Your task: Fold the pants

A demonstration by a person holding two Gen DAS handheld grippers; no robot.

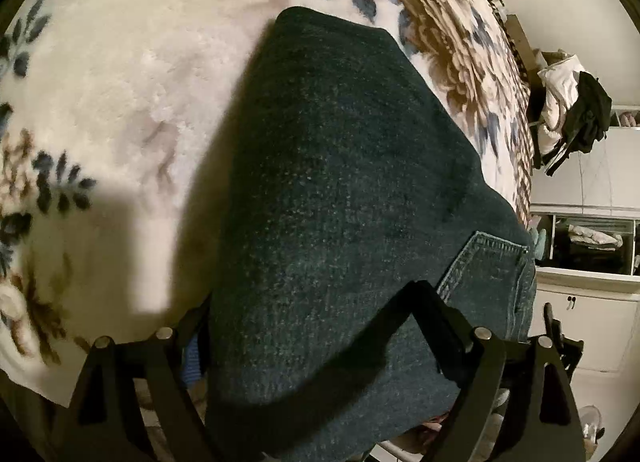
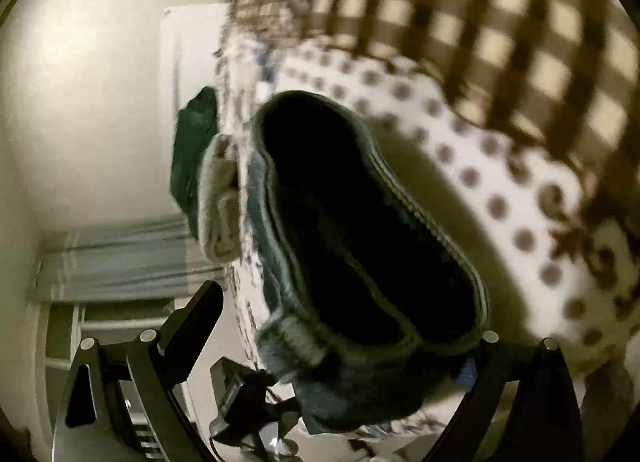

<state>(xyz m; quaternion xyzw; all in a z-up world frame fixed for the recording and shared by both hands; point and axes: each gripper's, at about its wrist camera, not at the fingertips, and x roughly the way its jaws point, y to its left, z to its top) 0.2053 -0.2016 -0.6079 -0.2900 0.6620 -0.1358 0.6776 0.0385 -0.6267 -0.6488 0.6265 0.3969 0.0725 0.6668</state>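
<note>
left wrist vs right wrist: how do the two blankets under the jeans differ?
Floral blanket: cream plush with blue and brown leaves, sharp in the left view. Dotted blanket: white with brown dots, beside a checked cloth, blurred in the right view. Shared: both pale, both lie under the dark jeans.

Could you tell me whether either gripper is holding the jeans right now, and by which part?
Nothing is held: the left gripper and right gripper both stand open around the jeans.

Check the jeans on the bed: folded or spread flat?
Folded, at least partly. The jeans form a compact slab on the floral blanket, and the right wrist view shows stacked denim layers. Final fold count: cannot tell.
</note>
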